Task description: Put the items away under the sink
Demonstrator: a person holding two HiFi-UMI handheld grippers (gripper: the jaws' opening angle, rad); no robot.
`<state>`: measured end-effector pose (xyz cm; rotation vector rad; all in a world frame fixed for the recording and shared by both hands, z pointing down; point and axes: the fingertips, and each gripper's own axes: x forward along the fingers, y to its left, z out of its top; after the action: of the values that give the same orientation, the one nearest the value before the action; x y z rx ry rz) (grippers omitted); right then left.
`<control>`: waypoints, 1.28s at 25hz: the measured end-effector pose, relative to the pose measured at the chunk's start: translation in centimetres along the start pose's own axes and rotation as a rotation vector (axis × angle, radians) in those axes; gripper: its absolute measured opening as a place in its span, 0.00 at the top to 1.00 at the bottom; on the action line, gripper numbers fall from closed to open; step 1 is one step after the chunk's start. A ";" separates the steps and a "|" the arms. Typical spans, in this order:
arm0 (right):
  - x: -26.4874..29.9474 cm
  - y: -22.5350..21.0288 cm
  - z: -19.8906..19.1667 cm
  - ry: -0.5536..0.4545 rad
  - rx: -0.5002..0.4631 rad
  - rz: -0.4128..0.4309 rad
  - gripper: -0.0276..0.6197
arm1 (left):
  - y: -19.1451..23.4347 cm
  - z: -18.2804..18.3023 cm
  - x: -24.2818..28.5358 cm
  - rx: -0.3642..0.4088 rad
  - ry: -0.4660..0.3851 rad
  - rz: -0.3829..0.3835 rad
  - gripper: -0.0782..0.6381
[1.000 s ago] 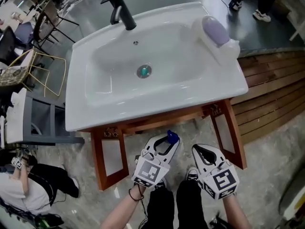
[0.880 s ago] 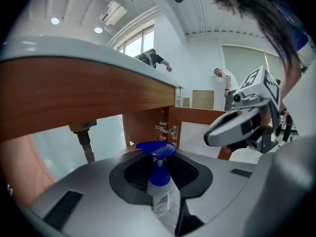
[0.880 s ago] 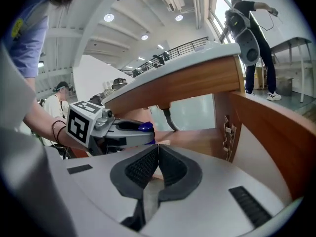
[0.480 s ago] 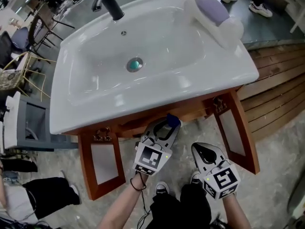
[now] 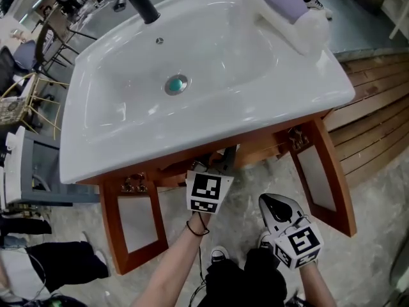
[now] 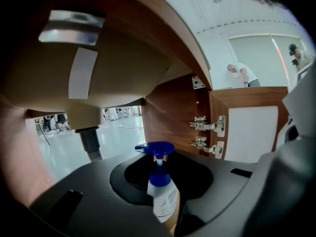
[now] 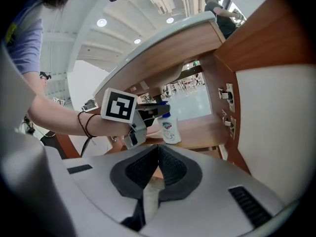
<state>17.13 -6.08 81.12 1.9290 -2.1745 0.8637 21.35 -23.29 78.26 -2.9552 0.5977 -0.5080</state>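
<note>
- Gripping the spray bottle [image 6: 163, 197] by its body, the left gripper [image 7: 148, 111] holds it upright inside the open cabinet with the blue trigger head on top. That suits standing it on the wooden shelf [image 7: 200, 135]. Whether its base touches yet is unclear.
- The right gripper [image 5: 276, 204] hangs outside the cabinet, clenched on nothing.
- The drain pipe [image 6: 91, 141] crowds the bottle's left, and the door hinges [image 6: 207, 127] are on its right.
- A lilac-topped container [image 5: 291, 11] lies on the sink [image 5: 128, 152] above, not yet put away.
</note>
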 end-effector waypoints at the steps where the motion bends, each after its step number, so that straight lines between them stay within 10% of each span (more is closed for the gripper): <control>1: 0.1 0.0 -0.1 0.002 0.001 0.001 0.93 | 0.5 0.1 0.4 0.001 -0.003 0.017 0.77; 17: 0.3 0.5 -0.9 0.036 0.002 -0.012 0.93 | 3.1 -0.7 0.3 -0.136 -0.052 0.002 0.77; 20: 0.1 1.0 -1.4 0.048 0.000 -0.004 0.93 | 3.1 -0.9 0.2 -0.183 -0.050 -0.029 0.57; 32: -1.3 1.7 -1.1 0.076 -0.004 -0.023 0.93 | 2.4 -3.2 -4.4 -0.279 -0.017 -0.008 0.53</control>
<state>15.44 -4.31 80.88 1.8840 -2.1056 0.9126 15.60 -23.78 79.59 -3.2198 0.7096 -0.4322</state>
